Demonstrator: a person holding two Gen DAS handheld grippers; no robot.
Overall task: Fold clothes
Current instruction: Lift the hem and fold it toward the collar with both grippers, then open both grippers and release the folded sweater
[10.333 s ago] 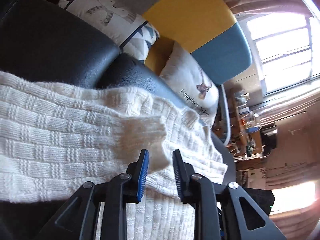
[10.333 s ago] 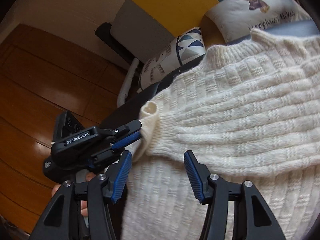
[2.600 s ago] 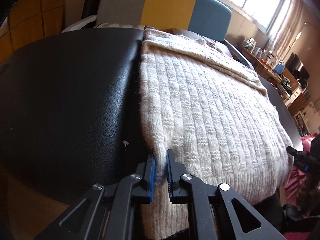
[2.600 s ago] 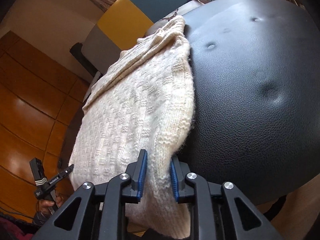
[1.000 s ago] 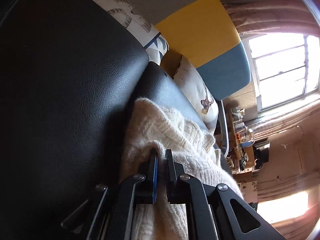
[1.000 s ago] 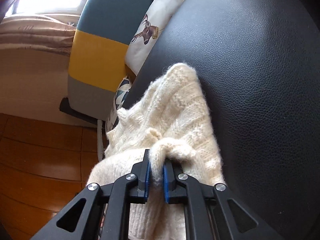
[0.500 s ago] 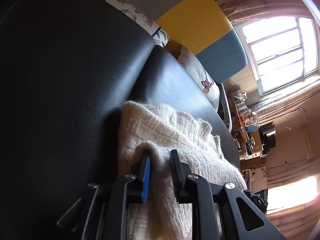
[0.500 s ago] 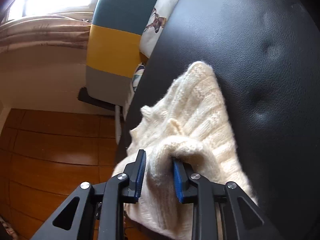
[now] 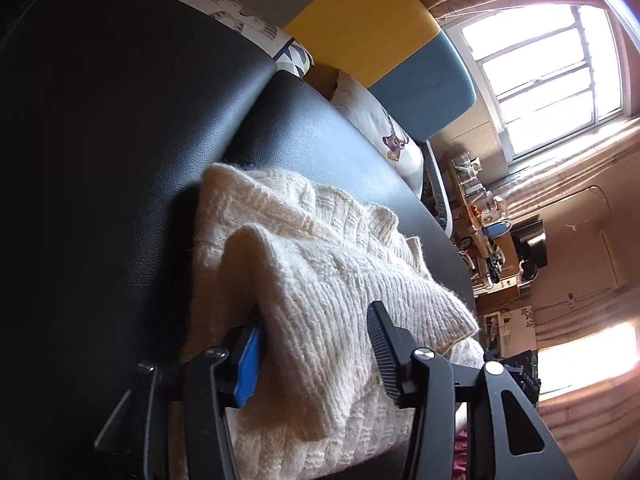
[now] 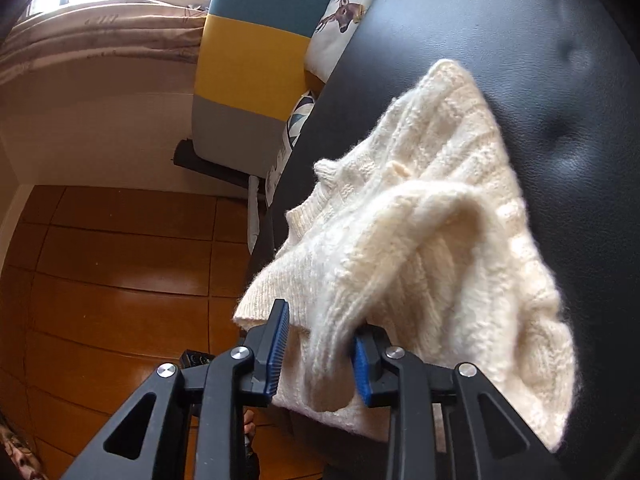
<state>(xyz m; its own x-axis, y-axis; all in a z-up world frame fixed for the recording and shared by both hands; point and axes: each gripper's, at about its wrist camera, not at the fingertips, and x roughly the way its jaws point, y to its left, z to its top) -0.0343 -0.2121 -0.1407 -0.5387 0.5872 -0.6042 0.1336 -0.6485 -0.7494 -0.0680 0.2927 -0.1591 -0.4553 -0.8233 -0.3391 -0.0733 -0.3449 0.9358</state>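
On the black cushion (image 9: 120,120), both tools (image 9: 316,356) (image 10: 320,344) gape around the folded sweater (image 10: 420,240).

— What can't we make out here?
— The sweater (image 9: 320,292) runs off the bottom edge of the left wrist view, and its folded top layer covers whatever lies beneath it.
— And around the tongs?
— A hump of knit hides part of the left tongs' (image 9: 316,344) blue pad. On the right tongs (image 10: 320,340), the far pad sits half buried under a fold.
— The shelf clutter (image 9: 480,216) by the window?
— Too small and blurred; we can't name any item.
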